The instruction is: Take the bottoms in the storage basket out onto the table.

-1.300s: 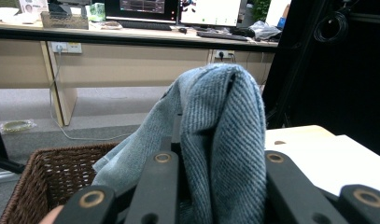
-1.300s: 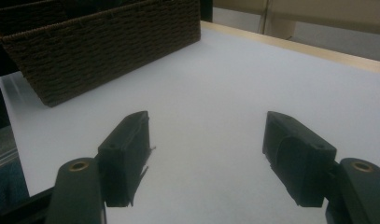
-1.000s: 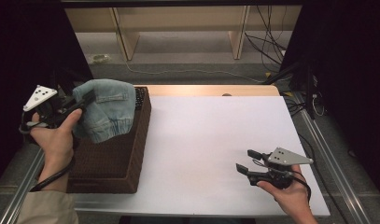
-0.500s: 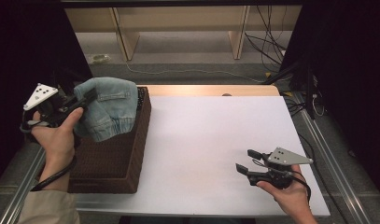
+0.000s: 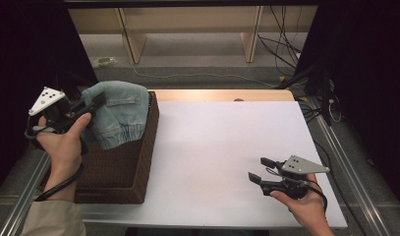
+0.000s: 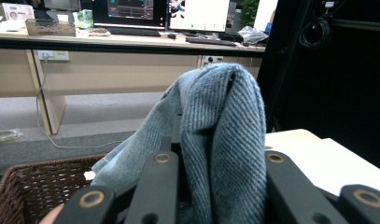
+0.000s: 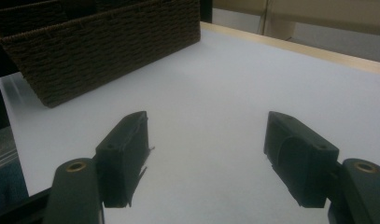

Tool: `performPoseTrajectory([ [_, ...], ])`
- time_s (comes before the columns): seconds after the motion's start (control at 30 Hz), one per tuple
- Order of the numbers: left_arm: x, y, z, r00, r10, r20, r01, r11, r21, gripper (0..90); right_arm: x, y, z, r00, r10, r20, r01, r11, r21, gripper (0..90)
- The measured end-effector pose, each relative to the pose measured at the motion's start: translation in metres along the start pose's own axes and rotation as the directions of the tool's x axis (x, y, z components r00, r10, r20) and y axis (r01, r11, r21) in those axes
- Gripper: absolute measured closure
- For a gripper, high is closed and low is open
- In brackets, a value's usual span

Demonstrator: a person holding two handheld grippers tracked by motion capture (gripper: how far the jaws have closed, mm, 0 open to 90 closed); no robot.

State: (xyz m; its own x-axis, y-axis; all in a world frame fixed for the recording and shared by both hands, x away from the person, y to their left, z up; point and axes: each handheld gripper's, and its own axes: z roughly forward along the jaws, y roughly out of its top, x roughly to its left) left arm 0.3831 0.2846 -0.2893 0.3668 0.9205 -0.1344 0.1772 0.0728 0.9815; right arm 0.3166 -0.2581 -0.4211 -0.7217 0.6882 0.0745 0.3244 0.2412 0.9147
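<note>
Leftmost, the left gripper (image 5: 84,110) has its jaws clamped on the bunched denim garment (image 5: 118,115), lifted over the wicker basket (image 5: 120,172), seemingly for transfer, while the right gripper (image 5: 260,169) waits wide-jawed, holding nothing, above the white tabletop (image 5: 217,142).

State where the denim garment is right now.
In the high view the denim garment is at the left of the table, clamped in the left gripper and hanging over the far end of the wicker basket.

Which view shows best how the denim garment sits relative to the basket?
The high view: the denim hangs from the left tongs over the basket. The left gripper view shows denim pinched close up; the right gripper view shows basket.
</note>
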Motion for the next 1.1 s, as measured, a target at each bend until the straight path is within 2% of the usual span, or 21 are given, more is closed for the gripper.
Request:
performPoseTrajectory([
  [0.4, -0.005, 0.0, 0.002, 0.9999, 0.009, 0.013, -0.009, 1.0, 0.004, 76.4, 0.0, 0.0, 0.0, 1.0, 0.0, 0.0, 0.0, 1.0, -0.001, 32.0],
  [1.1, -0.013, 0.002, 0.005, 0.9994, 0.002, 0.036, -0.002, 1.0, -0.005, 76.4, 0.0, 0.0, 0.0, 1.0, 0.0, -0.001, 0.0, 1.0, 0.002, 32.2],
])
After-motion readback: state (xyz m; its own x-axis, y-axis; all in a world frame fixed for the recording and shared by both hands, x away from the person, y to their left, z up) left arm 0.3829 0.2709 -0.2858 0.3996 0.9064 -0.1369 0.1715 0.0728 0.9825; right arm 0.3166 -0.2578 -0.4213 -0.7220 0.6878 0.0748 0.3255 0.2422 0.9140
